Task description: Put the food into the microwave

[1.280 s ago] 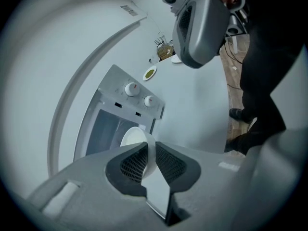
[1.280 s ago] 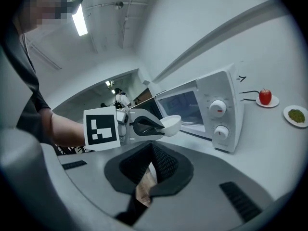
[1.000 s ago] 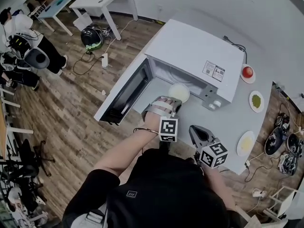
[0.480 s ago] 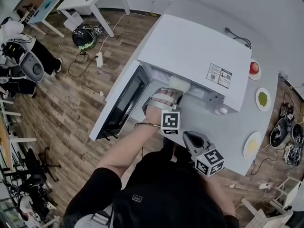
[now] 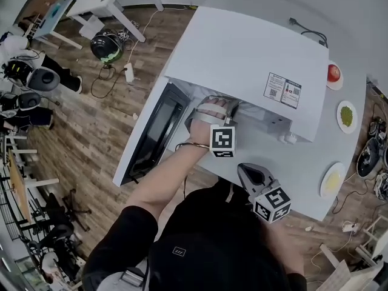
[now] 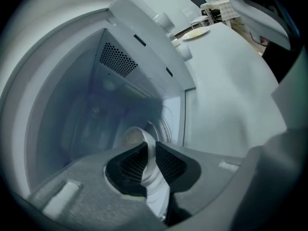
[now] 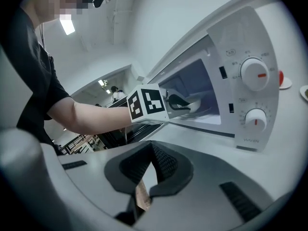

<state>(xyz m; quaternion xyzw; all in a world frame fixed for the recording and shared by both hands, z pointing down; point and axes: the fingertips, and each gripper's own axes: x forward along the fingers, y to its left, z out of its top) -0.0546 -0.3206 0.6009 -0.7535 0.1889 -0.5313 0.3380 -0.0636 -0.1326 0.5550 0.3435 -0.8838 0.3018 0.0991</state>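
The white microwave point(image 5: 248, 59) stands on the white table with its door point(image 5: 151, 132) swung open to the left. My left gripper point(image 5: 219, 107) reaches into the cavity, its tips hidden under the microwave's top. In the left gripper view that gripper point(image 6: 150, 154) is shut on the rim of a white dish of food point(image 6: 129, 137), low over the turntable. The right gripper view shows the left gripper point(image 7: 180, 102) and the dish point(image 7: 196, 105) inside the opening. My right gripper point(image 5: 247, 171) hangs back over the table's near edge, pads point(image 7: 161, 160) together and empty.
Right of the microwave lie a saucer with a red item point(image 5: 333, 73), a plate of green food point(image 5: 346, 115) and a plate of yellow food point(image 5: 332, 179). Two control knobs point(image 7: 255, 74) sit on the front panel. Cables and gear litter the floor.
My left gripper has carried the dish forward from in front of the opening into the cavity, out of the head view's sight. The right gripper has barely shifted.
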